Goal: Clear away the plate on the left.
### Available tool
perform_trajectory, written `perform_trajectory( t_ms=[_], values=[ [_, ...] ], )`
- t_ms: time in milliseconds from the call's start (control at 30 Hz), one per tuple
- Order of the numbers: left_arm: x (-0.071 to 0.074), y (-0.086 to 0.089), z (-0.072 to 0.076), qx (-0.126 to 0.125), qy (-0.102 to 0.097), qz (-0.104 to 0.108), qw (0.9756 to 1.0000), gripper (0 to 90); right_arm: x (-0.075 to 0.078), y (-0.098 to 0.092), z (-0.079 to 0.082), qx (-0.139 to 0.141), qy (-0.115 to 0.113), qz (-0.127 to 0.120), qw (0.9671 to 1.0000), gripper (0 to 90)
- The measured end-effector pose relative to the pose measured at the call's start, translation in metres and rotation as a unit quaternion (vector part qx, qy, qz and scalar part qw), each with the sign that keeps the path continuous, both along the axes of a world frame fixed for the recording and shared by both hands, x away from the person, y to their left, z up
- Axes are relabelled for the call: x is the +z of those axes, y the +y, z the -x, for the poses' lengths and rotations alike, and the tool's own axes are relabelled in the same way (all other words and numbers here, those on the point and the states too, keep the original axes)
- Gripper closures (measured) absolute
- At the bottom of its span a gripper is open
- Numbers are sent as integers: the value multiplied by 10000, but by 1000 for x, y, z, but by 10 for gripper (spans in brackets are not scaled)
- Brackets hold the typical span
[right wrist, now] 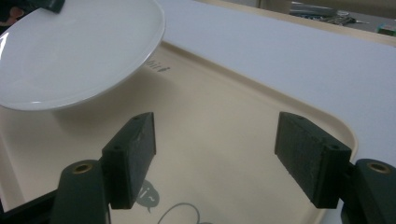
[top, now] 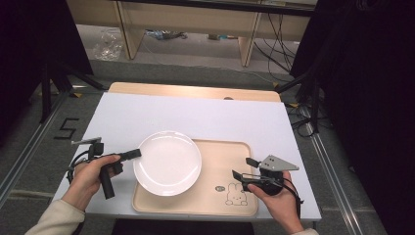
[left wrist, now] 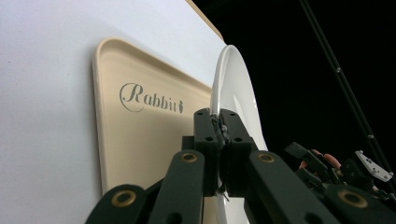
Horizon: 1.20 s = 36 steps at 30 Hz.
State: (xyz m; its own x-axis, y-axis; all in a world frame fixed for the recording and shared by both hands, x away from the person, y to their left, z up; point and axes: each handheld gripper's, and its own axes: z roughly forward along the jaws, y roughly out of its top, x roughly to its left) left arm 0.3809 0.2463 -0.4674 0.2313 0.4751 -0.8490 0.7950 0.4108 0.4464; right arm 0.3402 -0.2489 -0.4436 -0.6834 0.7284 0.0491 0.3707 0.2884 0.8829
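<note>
A white tabletop [top: 195, 115] stands on grey floor [top: 195, 54] before wooden furniture [top: 191, 22]. A beige tray [top: 220, 196] lies at its near edge. The plate [top: 167, 162] overhangs the tray's left end, its rim pinched by the left gripper [top: 136, 153] fingers. The right gripper [top: 244, 168] fingers are spread over the tray's right end.

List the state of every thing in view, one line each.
white plate: held by its rim, lifted clear of the tray in the right gripper view.
left gripper: shut on the plate's left rim.
right gripper: open, nothing between the jaws, over the tray.
beige tray: flat on the table, rabbit print facing up.
white table: bears the tray.
</note>
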Motion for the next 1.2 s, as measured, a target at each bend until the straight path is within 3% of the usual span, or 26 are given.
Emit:
perform_trajectory(
  t_ms=[967, 1033, 1067, 1200],
  values=[
    [0, -18, -2, -183, 75, -35, 9998, 864, 0, 0, 0, -3, -7, 3, 10000, 301],
    [0, -19, -2, -201, 83, -39, 9998, 864, -2, 1, -1, 49, -47, -139, 9999, 301],
    [-1, -20, -3, -206, 83, -38, 9997, 864, 0, 0, 0, 4, -11, -8, 10000, 301],
    [-1, -23, -3, -237, 87, -48, 9997, 864, 0, 0, 0, 5, -2, -5, 10000, 301]
  ],
)
